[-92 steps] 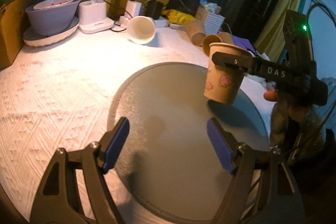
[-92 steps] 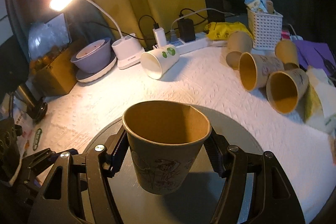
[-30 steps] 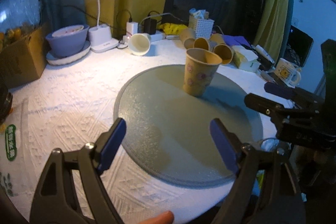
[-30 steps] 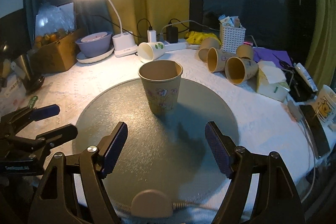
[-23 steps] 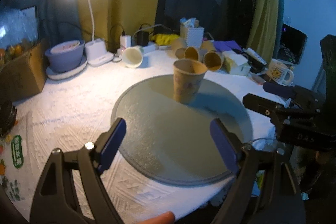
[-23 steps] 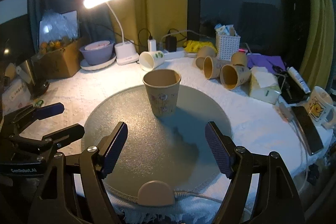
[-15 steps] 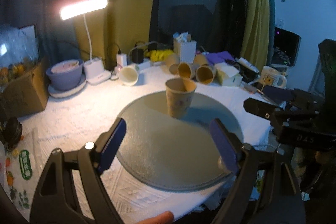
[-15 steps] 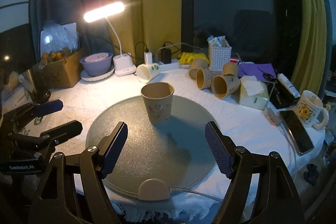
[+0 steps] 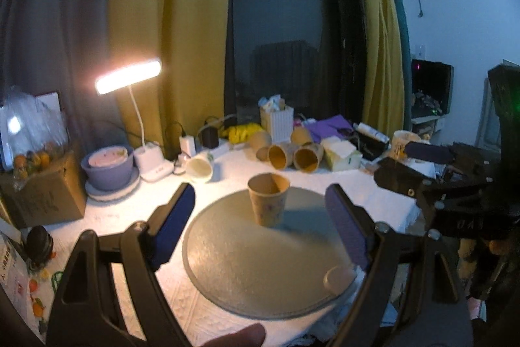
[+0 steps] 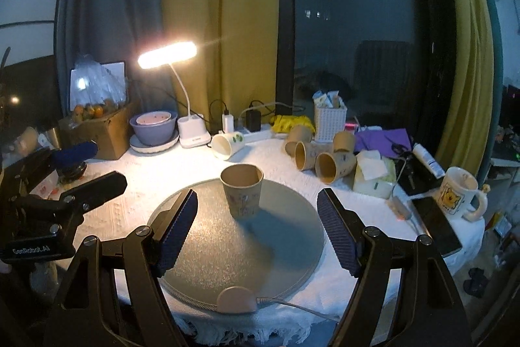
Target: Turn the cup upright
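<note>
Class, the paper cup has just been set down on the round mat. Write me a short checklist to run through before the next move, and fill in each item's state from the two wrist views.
1. Paper cup upright, mouth up: ok.
2. Cup standing on the round mat, inside its edge: ok.
3. Right gripper open, holding nothing: ok.
4. Left gripper open, holding nothing: ok.
5. Both grippers clear of the cup: ok.
6. Other cups upright: not ok, several lie on their sides.

The print on the paper cup (image 10: 242,191) is too small to read. At the tabletop's right edge, the right gripper (image 9: 419,166) hides most of a mug (image 9: 401,141). A fingertip (image 9: 237,336) is cut off by the bottom edge.
</note>
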Tool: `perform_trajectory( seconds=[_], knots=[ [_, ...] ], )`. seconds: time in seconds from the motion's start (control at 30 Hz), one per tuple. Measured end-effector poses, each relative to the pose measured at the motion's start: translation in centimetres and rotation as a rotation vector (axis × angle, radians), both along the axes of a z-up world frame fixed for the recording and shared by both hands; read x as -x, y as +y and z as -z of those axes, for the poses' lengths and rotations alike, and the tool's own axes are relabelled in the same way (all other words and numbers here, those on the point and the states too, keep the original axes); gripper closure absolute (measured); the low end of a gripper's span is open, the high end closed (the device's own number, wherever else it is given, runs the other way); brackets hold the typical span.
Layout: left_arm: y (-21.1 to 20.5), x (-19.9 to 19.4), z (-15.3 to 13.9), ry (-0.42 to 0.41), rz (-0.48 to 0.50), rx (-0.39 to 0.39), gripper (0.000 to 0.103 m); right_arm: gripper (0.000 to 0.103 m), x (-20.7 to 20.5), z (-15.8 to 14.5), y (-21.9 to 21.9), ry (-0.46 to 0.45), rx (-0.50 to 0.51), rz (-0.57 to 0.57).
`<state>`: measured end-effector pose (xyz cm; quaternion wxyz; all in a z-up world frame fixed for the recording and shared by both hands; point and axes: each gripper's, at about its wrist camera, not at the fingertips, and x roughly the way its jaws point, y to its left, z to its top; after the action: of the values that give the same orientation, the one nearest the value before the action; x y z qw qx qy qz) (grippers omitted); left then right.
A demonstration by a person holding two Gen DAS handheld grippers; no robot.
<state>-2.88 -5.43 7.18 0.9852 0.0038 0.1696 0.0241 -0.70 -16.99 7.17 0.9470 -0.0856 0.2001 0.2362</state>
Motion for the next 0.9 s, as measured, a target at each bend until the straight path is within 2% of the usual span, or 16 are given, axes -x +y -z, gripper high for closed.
perform_trajectory(
  seconds=[0.13,0.5,0.67,0.9],
  knots=[
    [-0.5,0.8,-1.0,-0.038,0.001,-0.023,0.020,0.024,0.6,-0.7,-0.2,-0.020,-0.005,-0.002],
    [0.2,3.5,-3.9,-0.151,-0.038,-0.013,0.020,0.024,2.3,-3.0,0.2,-0.051,-0.017,0.006],
    [1.0,4.1,-4.0,-0.148,-0.049,0.009,0.019,0.018,2.9,-3.7,0.2,-0.065,-0.035,0.019],
    [2.1,4.4,-3.8,-0.146,-0.084,0.040,0.019,0.018,3.0,-3.8,0.3,-0.069,-0.037,0.017]
  ],
)
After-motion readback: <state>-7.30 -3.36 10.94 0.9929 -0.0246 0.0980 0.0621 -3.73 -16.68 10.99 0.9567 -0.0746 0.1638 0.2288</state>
